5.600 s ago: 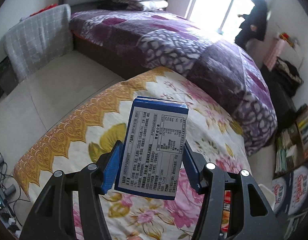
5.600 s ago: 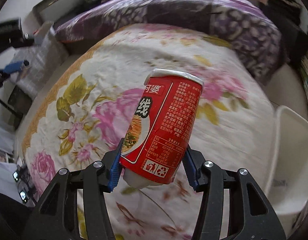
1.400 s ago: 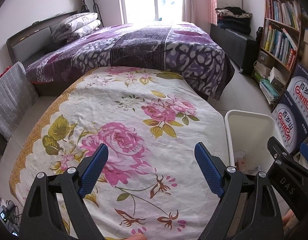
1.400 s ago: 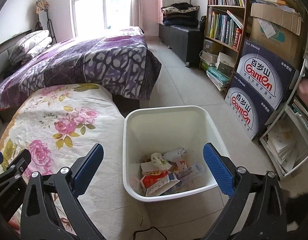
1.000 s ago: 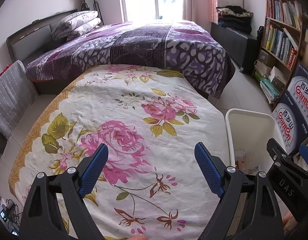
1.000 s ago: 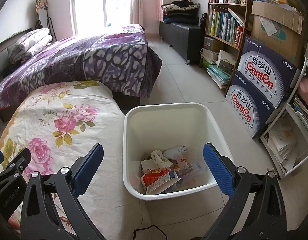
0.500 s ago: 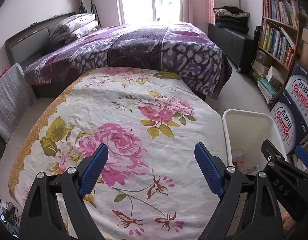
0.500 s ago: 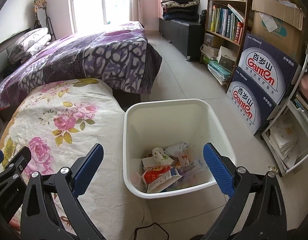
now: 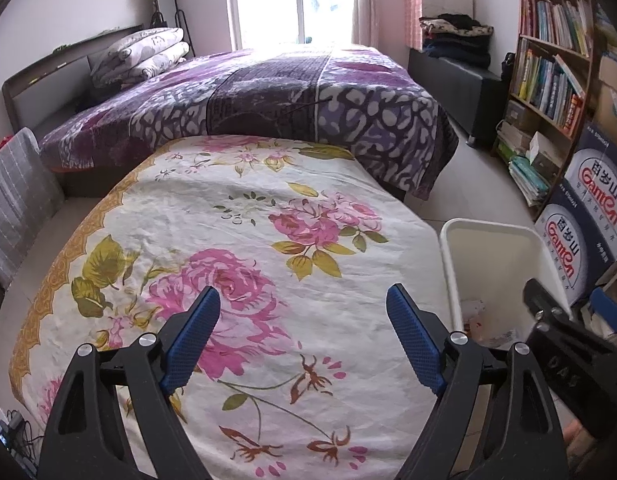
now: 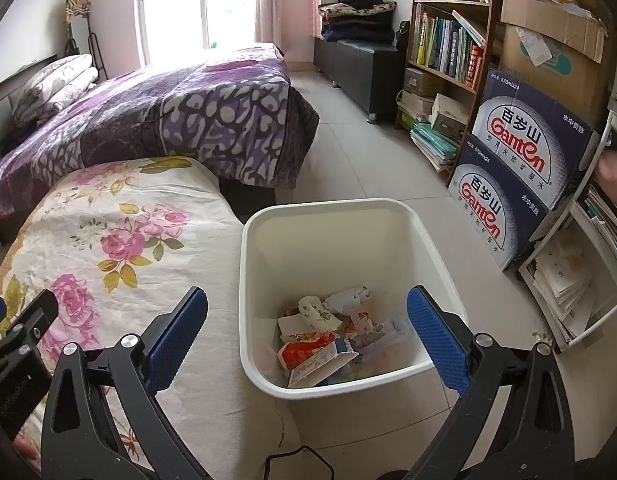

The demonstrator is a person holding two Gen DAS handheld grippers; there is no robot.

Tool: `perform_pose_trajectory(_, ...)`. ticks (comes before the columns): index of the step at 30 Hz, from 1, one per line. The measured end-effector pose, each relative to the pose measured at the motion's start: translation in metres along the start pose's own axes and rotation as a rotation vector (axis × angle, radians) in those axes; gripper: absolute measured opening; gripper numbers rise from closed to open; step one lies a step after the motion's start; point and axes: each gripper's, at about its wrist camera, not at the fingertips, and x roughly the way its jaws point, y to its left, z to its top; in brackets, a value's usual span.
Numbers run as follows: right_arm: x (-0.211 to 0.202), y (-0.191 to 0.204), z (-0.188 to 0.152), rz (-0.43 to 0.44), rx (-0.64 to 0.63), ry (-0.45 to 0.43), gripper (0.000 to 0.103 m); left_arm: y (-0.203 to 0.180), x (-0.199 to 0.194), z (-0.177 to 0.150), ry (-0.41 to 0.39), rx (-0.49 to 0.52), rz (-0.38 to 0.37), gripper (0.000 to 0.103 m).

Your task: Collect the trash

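Note:
A white trash bin (image 10: pixel 336 216) stands on the floor beside the floral-covered surface (image 10: pixel 120 240). Inside it lies a pile of wrappers and cartons (image 10: pixel 328 332). My right gripper (image 10: pixel 304 320) is open and empty, held above the bin. My left gripper (image 9: pixel 304 320) is open and empty above the floral cloth (image 9: pixel 236 240), which carries no loose items in view. The bin's rim (image 9: pixel 448 264) shows at the right of the left wrist view, with the right gripper's body (image 9: pixel 564 364) over it.
A bed with a purple quilt (image 9: pixel 268 88) lies behind. A bookshelf (image 10: pixel 444 40) and stacked blue water boxes (image 10: pixel 520 164) line the right wall. A white wire rack with papers (image 10: pixel 572 280) stands right of the bin. A black cable (image 10: pixel 296 460) lies on the tiles.
Since 5.6 s ago both grippers have let go of the blue carton and the red can. Over the last second both grippers stayed open and shifted only slightly.

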Motion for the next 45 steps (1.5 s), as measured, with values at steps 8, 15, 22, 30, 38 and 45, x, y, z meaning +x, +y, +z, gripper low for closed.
perform_pose_trajectory(8,0.017,0.018,0.003,-0.012,-0.031,0.004,0.096,0.012,0.032,0.009,0.059,-0.026,0.003,0.090)
perform_pose_trajectory(15,0.040,0.029,0.008,0.002,-0.025,0.048,0.096,0.026,0.063,0.011,0.144,-0.069,0.016,0.091)
perform_pose_trajectory(22,0.060,0.037,0.009,0.022,-0.020,0.099,0.096,0.029,0.080,0.010,0.168,-0.068,0.039,0.091)
perform_pose_trajectory(30,0.077,0.040,0.008,0.030,-0.020,0.147,0.096,0.031,0.092,0.012,0.187,-0.073,0.046,0.091)
perform_pose_trajectory(38,0.081,0.043,0.006,0.032,-0.034,0.160,0.096,0.033,0.097,0.013,0.189,-0.082,0.060,0.091)
perform_pose_trajectory(45,0.082,0.044,0.006,0.036,-0.032,0.168,0.096,0.034,0.098,0.012,0.198,-0.087,0.062,0.091)
